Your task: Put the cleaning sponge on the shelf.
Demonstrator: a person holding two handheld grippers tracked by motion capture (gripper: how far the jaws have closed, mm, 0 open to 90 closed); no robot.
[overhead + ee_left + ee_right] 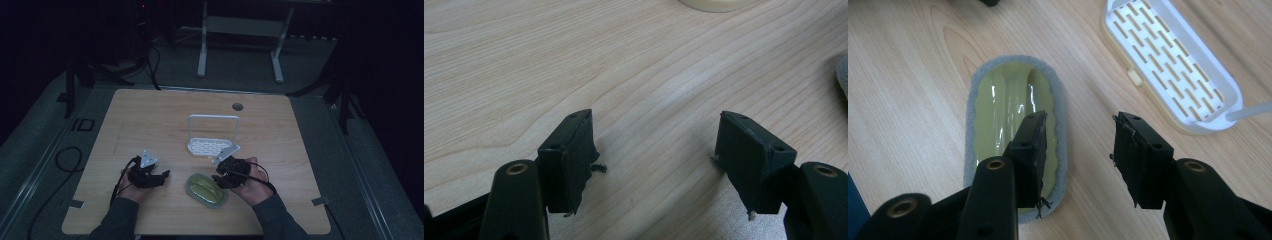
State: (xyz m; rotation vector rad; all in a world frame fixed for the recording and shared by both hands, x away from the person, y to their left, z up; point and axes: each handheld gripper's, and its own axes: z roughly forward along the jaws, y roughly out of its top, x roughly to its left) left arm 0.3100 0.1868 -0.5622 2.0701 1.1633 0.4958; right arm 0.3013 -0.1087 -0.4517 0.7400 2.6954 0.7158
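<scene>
We're looking down on a dim wooden table, and both of our hands are low over its near half. Our right gripper hangs over the scrubbing pad, an oval yellow-green piece with a grey fuzzy rim lying flat on the wood; in the right gripper view one jaw sits above the pad's right half and the other stands over bare table just beside it, with a clear gap between them and nothing pinched, so these tongs are released. In the high view that pad lies near the front edge, just left of our right gripper and between the two hands. Behind it, near the middle of the table, stands the white slotted tray with its tall wire handle; the right gripper view shows the tray off to the upper right, apart from the pad. Our left gripper hovers over bare wood, jaws spread wide and gripping nothing; from above the left gripper sits well left of the pad.
</scene>
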